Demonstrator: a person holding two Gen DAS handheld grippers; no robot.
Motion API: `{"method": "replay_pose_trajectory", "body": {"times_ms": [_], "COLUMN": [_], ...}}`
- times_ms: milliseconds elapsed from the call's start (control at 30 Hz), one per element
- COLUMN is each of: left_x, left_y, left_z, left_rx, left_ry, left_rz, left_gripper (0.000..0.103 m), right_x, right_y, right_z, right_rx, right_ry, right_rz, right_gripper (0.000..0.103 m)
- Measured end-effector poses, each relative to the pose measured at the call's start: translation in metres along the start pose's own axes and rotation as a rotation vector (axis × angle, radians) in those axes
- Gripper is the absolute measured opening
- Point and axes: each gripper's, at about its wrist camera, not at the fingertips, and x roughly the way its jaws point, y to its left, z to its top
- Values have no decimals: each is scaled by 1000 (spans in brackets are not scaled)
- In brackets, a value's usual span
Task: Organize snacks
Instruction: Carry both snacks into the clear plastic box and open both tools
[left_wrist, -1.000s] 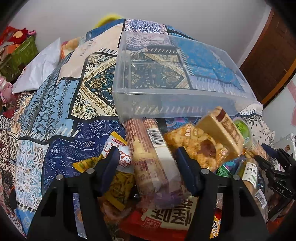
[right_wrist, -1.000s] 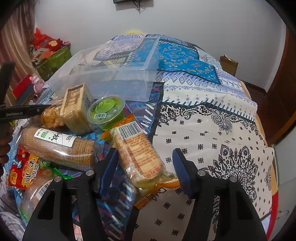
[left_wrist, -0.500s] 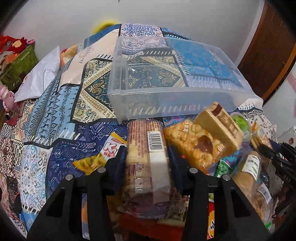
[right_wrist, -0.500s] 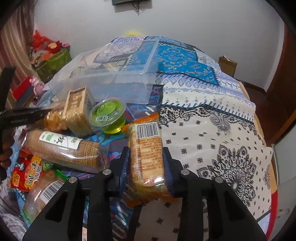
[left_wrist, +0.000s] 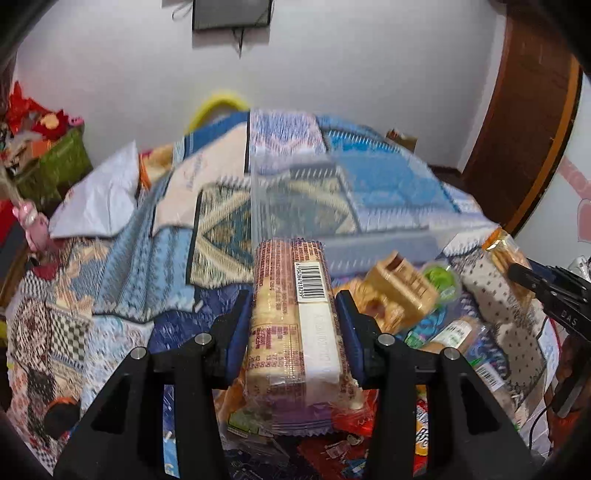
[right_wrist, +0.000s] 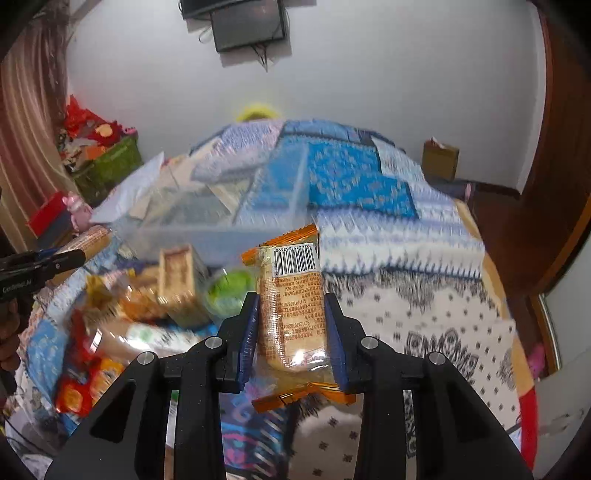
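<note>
My left gripper (left_wrist: 293, 308) is shut on a long brown-and-white biscuit pack (left_wrist: 295, 325) with a barcode, lifted above the snack pile. In the right wrist view my right gripper (right_wrist: 290, 312) is shut on an orange-edged cracker pack (right_wrist: 291, 306), also raised off the bed. A clear plastic bin (left_wrist: 332, 206) stands empty on the patterned quilt just beyond both packs; the same clear plastic bin (right_wrist: 221, 210) shows in the right wrist view. The right gripper (left_wrist: 546, 284) with its orange-edged cracker pack (left_wrist: 502, 247) appears at the right edge of the left wrist view.
Loose snacks lie near the bin: a tan wafer box (left_wrist: 402, 284), a green jelly cup (right_wrist: 229, 291), a round biscuit roll (left_wrist: 454, 332) and red packets (right_wrist: 77, 380). A white pillow (left_wrist: 99, 199) lies at the left. The black-and-white quilt area (right_wrist: 436, 325) is at the right.
Both grippers closed on their packs and then lifted them off the bed. The view in both cameras tilted up toward the wall.
</note>
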Motion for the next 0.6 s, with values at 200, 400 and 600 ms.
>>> {"method": "replay_pose_trajectory", "body": {"times_ms": [200,400,600], "left_x": [-13,-13,3], "left_y": [-3,-2,2], "left_z": [19,40,62], "left_rx": [-2,-22,-44], "left_ry": [-58,-87,-89], "left_rz": [-25,-50,-40], "left_gripper": [45,45,45], "right_x": [-12,-11,4], "right_y": [17,35,50], "right_z": [24,53,76], "right_rx": [-11,-26,-53], "right_ry": [-70,-124,-148], "right_rz": [10,36,39], "right_gripper": [31,31,31]}}
